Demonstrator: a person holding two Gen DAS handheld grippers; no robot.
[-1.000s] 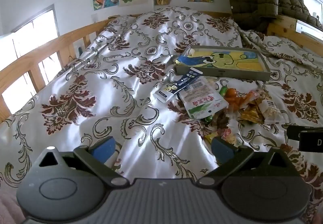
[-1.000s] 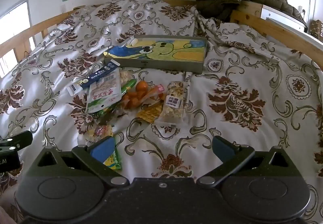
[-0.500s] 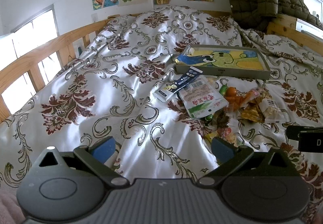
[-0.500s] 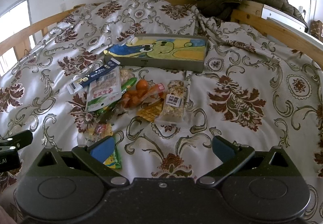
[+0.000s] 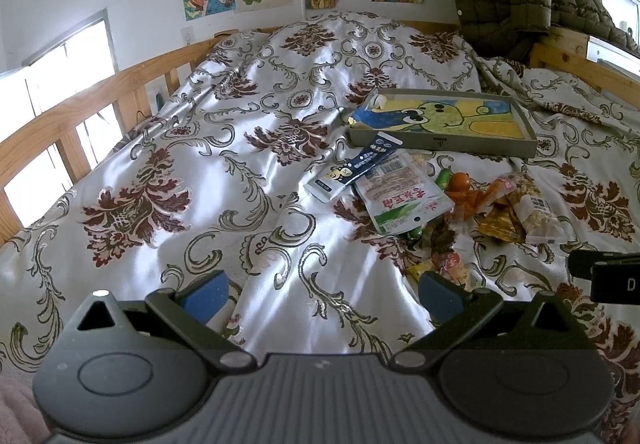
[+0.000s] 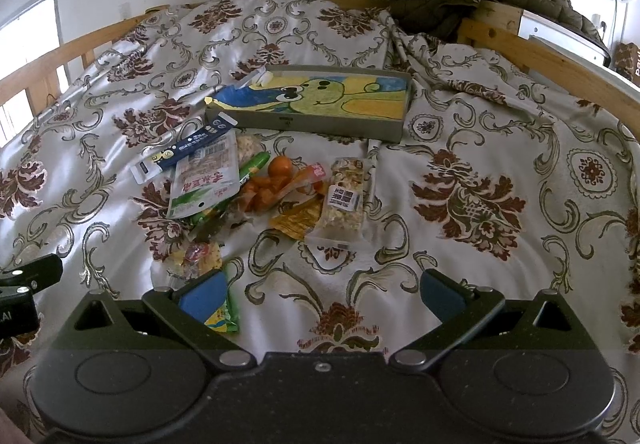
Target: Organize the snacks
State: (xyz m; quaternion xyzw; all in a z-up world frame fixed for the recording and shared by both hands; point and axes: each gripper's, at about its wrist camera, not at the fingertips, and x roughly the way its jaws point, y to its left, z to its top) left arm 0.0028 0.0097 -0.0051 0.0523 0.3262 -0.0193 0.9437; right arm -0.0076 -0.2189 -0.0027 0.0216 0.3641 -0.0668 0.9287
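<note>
step: pre-grasp | left gripper [image 5: 322, 290], right gripper [image 6: 320, 290]: jaws spread, empty | snack pile [image 6: 256, 195] ahead-left of right jaws | next: reach, pinch 1 packet, carry to tray [image 6: 304, 121]

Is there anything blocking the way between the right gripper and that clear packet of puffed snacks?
Nothing visible. The right gripper, jaws open, faces bare patterned bedspread up to the clear puffed-snack packet; other snacks lie left of that path.

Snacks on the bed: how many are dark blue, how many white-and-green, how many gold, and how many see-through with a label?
dark blue packet: 1
white-and-green pouch: 1
gold packet: 1
see-through labelled bag: 1
Total: 4
The orange heap is too tangled to count, so it is left out.
</note>
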